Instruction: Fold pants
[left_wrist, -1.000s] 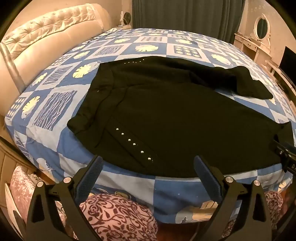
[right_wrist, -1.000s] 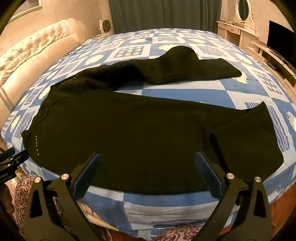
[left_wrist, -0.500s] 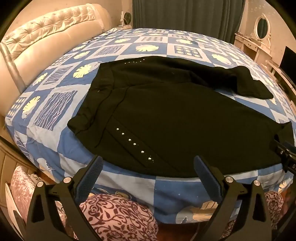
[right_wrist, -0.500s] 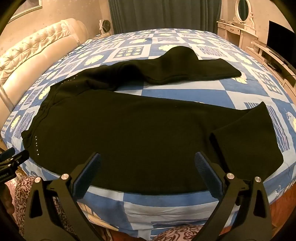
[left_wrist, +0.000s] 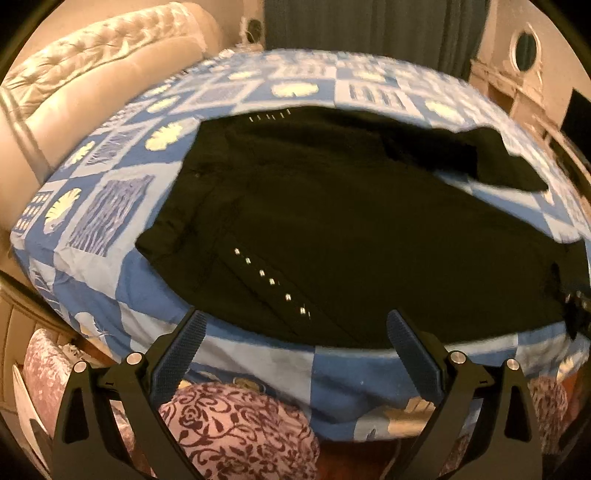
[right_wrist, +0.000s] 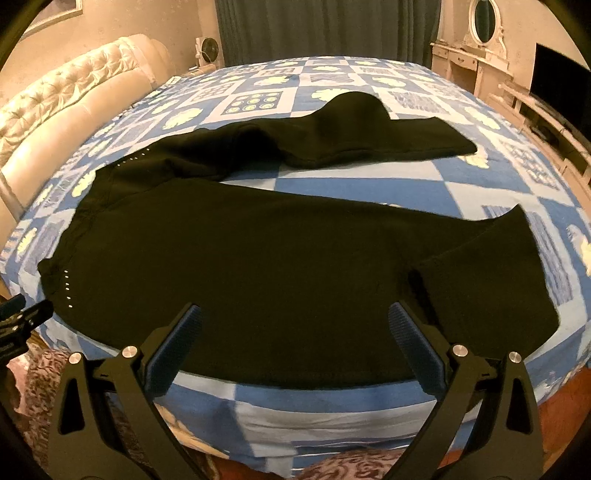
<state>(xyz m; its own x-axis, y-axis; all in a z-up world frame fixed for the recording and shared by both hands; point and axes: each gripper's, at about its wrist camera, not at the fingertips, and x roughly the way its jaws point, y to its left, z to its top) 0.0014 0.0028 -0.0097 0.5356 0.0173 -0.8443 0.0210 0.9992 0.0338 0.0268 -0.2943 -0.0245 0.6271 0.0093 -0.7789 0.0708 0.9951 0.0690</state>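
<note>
Pants (right_wrist: 258, 266) lie crosswise just ahead of both wide-open, empty hand-held grippers: left (left_wrist: 295, 332) nearer the waistband, right (right_wrist: 295, 325) nearer the hem.

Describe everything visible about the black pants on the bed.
The black pants, of soft matte knit-looking fabric, lie spread flat and unfolded on the blue patterned bedspread. The waist lies to the left and both legs run right, the far leg angled away. Rows of small silver studs mark the waist end. Both grippers are open; neither touches the pants.
</note>
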